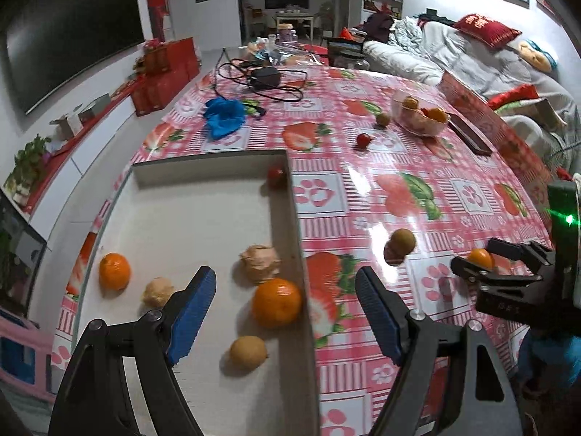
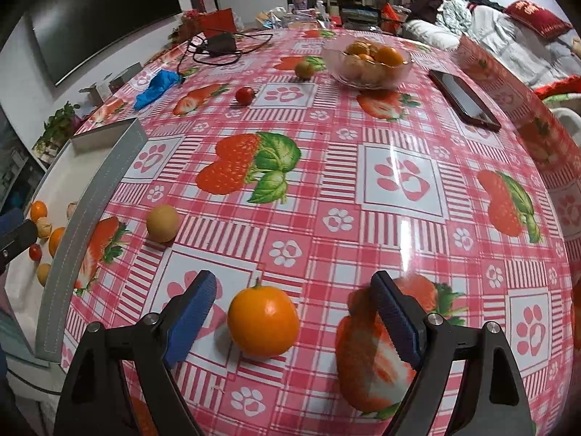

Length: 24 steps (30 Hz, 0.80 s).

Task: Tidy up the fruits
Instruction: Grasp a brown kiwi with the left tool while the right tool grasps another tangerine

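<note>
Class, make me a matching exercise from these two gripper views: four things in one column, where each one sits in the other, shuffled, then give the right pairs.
Things:
1. orange tomato
2. phone
3. blue glove
4. large tangerine

Places:
A. inside the white tray
B. between the open fingers of the right gripper
C. on the tablecloth just right of the glass bowl
D. on the tablecloth near the black cables

Pairs: 1-B, 2-C, 3-D, 4-A
</note>
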{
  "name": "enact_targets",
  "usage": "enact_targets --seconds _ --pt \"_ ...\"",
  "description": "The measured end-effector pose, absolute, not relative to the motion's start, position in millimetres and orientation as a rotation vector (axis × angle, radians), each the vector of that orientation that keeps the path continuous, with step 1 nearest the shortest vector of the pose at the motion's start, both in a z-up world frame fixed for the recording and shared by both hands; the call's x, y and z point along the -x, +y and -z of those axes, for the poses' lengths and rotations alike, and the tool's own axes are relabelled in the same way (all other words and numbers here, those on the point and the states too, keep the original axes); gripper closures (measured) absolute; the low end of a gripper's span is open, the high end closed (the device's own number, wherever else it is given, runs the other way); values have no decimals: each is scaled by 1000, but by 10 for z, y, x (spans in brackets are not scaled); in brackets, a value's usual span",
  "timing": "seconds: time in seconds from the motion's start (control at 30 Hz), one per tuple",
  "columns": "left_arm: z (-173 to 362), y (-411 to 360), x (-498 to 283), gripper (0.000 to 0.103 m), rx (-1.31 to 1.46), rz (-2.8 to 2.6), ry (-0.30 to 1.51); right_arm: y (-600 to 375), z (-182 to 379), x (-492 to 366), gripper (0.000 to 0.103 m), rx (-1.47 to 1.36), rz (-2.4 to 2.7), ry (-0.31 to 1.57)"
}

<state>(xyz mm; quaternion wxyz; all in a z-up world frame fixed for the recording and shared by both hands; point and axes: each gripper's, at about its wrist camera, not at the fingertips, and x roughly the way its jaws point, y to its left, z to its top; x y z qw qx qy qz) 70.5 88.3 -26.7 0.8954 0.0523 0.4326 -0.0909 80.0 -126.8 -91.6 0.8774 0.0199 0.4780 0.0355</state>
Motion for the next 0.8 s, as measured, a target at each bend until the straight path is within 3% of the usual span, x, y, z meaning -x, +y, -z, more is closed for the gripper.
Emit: enact_targets --seconds 0.07,0.17,0.8 --pt "272 787 -707 21 -120 200 902 -1205 923 -773 50 13 -73 981" --pt "289 606 -712 21 -134 227 912 -1143 930 -726 67 65 -95 957" --pt "709 -223 -1073 21 -159 233 1006 -1655 922 -452 67 -108 -133 916"
